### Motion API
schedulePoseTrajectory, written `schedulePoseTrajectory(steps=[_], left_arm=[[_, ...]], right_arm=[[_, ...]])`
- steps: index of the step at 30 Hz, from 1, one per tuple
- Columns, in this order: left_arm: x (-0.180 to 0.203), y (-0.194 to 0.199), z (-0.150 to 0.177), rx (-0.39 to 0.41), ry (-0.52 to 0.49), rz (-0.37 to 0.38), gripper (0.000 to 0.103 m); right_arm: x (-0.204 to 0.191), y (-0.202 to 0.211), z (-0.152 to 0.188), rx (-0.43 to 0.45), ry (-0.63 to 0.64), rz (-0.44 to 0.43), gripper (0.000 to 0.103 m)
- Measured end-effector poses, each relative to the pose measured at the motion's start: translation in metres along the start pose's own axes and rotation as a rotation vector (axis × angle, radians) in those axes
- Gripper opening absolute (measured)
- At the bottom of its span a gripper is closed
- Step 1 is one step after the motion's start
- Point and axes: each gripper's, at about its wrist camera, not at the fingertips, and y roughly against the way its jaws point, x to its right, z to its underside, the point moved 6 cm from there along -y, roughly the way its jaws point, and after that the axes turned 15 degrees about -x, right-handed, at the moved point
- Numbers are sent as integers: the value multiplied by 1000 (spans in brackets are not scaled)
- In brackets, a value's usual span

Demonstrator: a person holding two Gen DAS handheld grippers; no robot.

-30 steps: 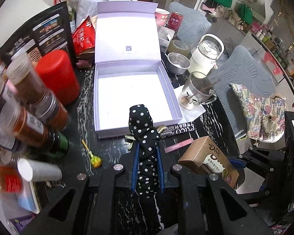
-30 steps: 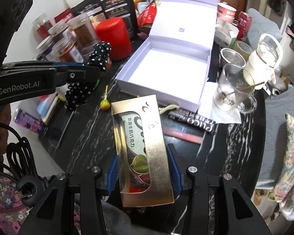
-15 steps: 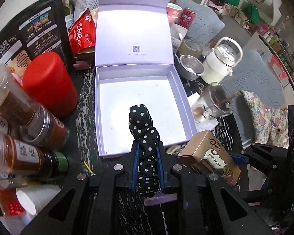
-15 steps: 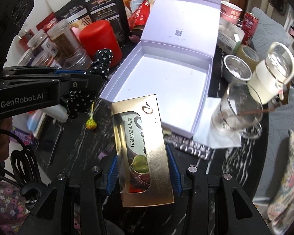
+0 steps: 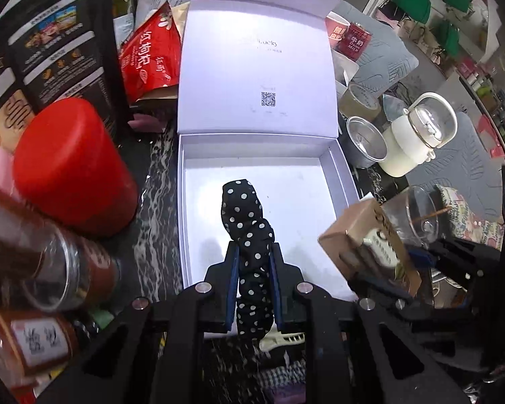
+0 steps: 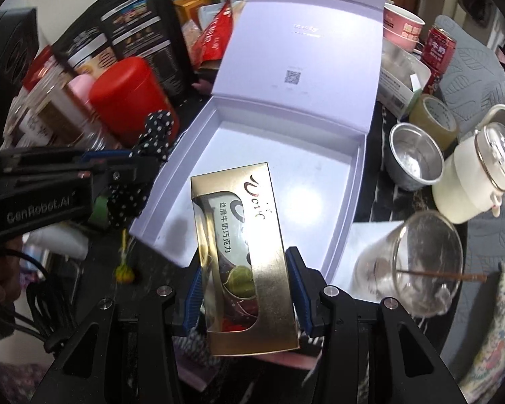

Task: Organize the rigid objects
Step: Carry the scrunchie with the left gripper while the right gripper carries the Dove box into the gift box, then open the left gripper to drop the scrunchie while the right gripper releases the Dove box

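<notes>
Both grippers now over lavender box [image 5: 348, 181], frame ctr: left gripper [image 5: 254, 286] clamps polka-dot item [image 5: 249, 232], right gripper [image 6: 245, 289] grips chocolate box [image 6: 242, 235]; drop-off looks imminent.

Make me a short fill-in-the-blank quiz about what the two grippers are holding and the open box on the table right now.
1. The left gripper is shut on a black scrunchie with white ____.
2. The right gripper holds a ____-coloured chocolate box.
3. The lavender gift box has its lid standing ____.
4. Left of the gift box stands a ____ canister.

Missing words: dots; gold; open; red
</notes>
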Motion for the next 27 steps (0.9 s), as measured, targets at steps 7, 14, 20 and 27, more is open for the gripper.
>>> schedulePoseTrajectory(steps=[7,14,20,27], left_arm=[[-5,-29,-28,2,-29,-7,17],[-7,-56,-53,1,-46,-23,17],[-16,-75,-68,-8,-19,-58,17],[-23,-89,-77,-36,7,-89,17]], right_arm=[[19,-23,-33,9,-31,31,45],[33,-52,-60,1,-52,41,45],[43,-74,-76,-14,-67,59,45],[48,-86,-85,-17,-64,69,46]])
